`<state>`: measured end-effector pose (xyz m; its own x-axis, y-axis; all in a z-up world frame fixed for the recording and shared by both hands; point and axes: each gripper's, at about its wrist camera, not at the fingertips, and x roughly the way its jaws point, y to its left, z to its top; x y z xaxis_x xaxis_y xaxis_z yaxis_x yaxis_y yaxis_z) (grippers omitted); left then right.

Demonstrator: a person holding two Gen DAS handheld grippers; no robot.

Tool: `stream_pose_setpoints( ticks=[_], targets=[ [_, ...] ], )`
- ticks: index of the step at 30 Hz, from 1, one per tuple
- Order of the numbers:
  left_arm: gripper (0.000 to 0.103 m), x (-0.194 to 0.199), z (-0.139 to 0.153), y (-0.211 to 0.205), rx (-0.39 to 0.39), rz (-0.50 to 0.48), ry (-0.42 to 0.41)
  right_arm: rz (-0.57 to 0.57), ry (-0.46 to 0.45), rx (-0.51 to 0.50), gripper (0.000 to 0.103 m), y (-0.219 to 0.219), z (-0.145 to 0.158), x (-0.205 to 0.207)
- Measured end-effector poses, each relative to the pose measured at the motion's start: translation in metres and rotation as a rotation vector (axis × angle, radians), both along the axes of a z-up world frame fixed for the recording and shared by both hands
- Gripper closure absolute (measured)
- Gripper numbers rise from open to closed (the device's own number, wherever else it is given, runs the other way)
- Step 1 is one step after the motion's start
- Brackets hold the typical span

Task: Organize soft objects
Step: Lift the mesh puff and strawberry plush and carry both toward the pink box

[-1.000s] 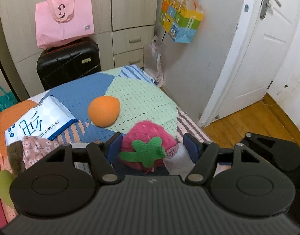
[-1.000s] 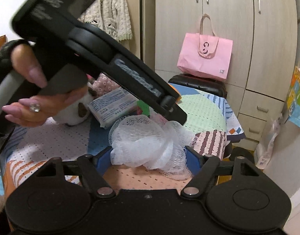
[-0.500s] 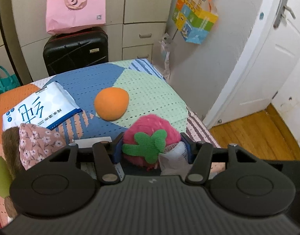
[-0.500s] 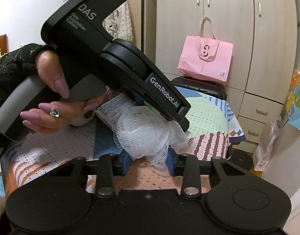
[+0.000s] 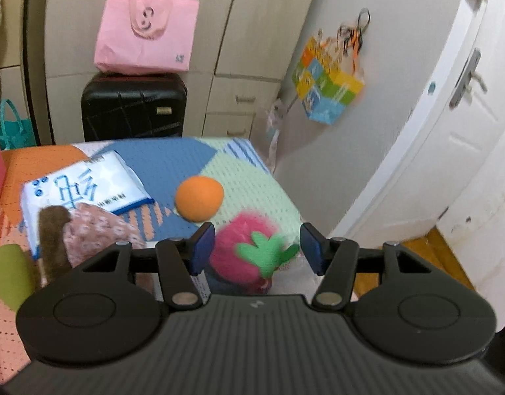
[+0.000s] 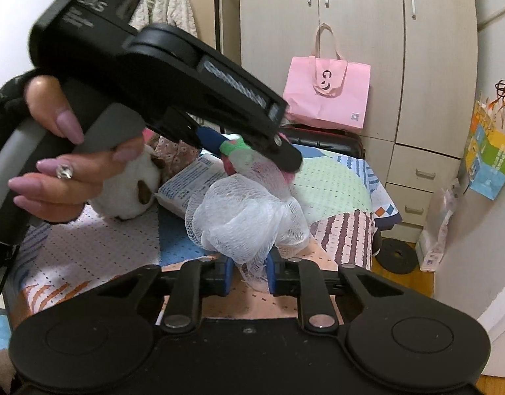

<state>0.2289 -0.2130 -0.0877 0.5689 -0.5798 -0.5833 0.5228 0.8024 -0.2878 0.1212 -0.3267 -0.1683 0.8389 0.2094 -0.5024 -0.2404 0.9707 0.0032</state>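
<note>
A pink plush strawberry (image 5: 246, 253) with a green leaf lies between the fingers of my left gripper (image 5: 256, 247), whose jaws stand wide and do not touch it. It also shows in the right wrist view (image 6: 242, 158), under the left gripper's body. My right gripper (image 6: 250, 276) is shut on the white mesh bath pouf (image 6: 246, 217), which bulges out above the fingers. An orange ball (image 5: 199, 198) lies on the patchwork bed cover (image 5: 246, 177) beyond the strawberry.
A tissue pack (image 5: 84, 187), a floral fabric item (image 5: 97, 230) and a brown-and-white plush (image 6: 130, 191) lie on the bed. A black suitcase (image 5: 134, 107) with a pink bag (image 5: 145, 36) stands behind. The bed edge and the door (image 5: 450, 131) are right.
My left gripper closed around the strawberry, then opened wide again. My right gripper closed from open onto the white pouf and now grips its base.
</note>
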Motion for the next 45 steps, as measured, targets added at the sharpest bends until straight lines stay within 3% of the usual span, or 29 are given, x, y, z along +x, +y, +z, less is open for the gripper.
stream_pose_setpoints(
  ticks=[8, 15, 21, 28, 34, 38, 45],
  targets=[
    [0.047, -0.007, 0.007, 0.012, 0.003, -0.010, 0.005, -0.021, 0.001, 0.000, 0.082, 0.003, 0.006, -0.007],
    [0.047, -0.002, -0.003, -0.009, 0.128, -0.050, 0.009, -0.085, 0.006, -0.037, 0.082, -0.001, 0.012, -0.016],
    [0.047, -0.003, -0.012, -0.030, 0.250, -0.083, -0.039, -0.142, 0.047, -0.010, 0.082, -0.017, 0.008, -0.008],
    [0.044, 0.001, -0.022, -0.043, 0.316, -0.108, -0.058, -0.123, 0.046, -0.008, 0.082, -0.021, 0.002, -0.001],
    [0.044, -0.002, -0.024, -0.046, 0.328, -0.103, -0.073, -0.111, 0.036, -0.010, 0.082, -0.022, 0.001, 0.002],
    [0.046, 0.003, -0.028, -0.047, 0.336, -0.111, -0.041, -0.112, 0.031, -0.014, 0.082, -0.024, 0.001, -0.002],
    [0.053, 0.007, -0.026, -0.039, 0.294, -0.095, -0.019, -0.130, 0.030, -0.013, 0.082, -0.029, 0.004, -0.005]
  ],
)
